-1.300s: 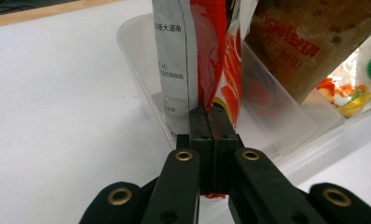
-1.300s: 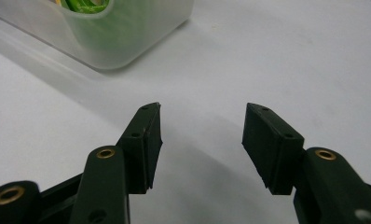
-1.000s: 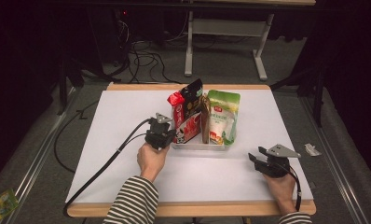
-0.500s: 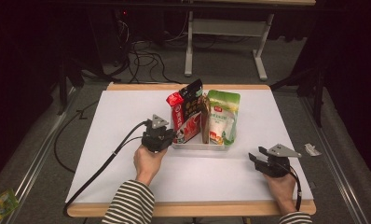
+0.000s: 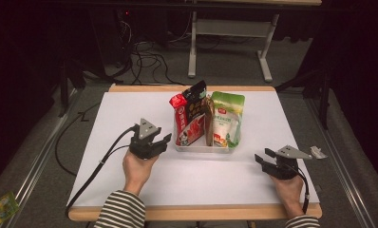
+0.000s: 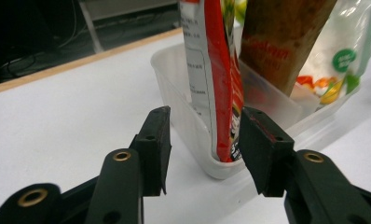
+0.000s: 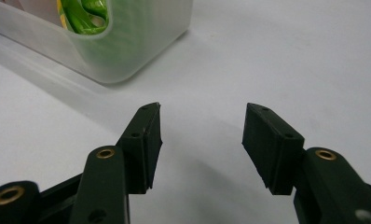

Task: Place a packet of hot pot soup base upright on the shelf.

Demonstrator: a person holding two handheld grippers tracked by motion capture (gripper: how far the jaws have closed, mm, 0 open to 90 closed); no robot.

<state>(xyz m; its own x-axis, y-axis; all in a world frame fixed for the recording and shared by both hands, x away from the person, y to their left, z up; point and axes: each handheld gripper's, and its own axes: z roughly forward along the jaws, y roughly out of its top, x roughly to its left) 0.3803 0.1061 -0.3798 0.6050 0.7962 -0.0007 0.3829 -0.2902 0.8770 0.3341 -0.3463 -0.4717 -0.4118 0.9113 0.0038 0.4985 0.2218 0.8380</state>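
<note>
The red pouch [image 5: 188, 124] stood upright on end in the clear bin [image 5: 203, 147] mid-table. The left gripper [image 5: 164, 140], its jaws just opening, was apart and empty just beside the bin.

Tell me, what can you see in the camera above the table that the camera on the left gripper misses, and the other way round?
High view alone: both hands, the right gripper, the table's wooden edge and the floor cables. Left gripper view alone: a close look along the left gripper, jaws open with nothing pressed between them, just short of the tray's corner. Both share the clear tray, the red packet, the brown packet and the green-and-white pouch.
</note>
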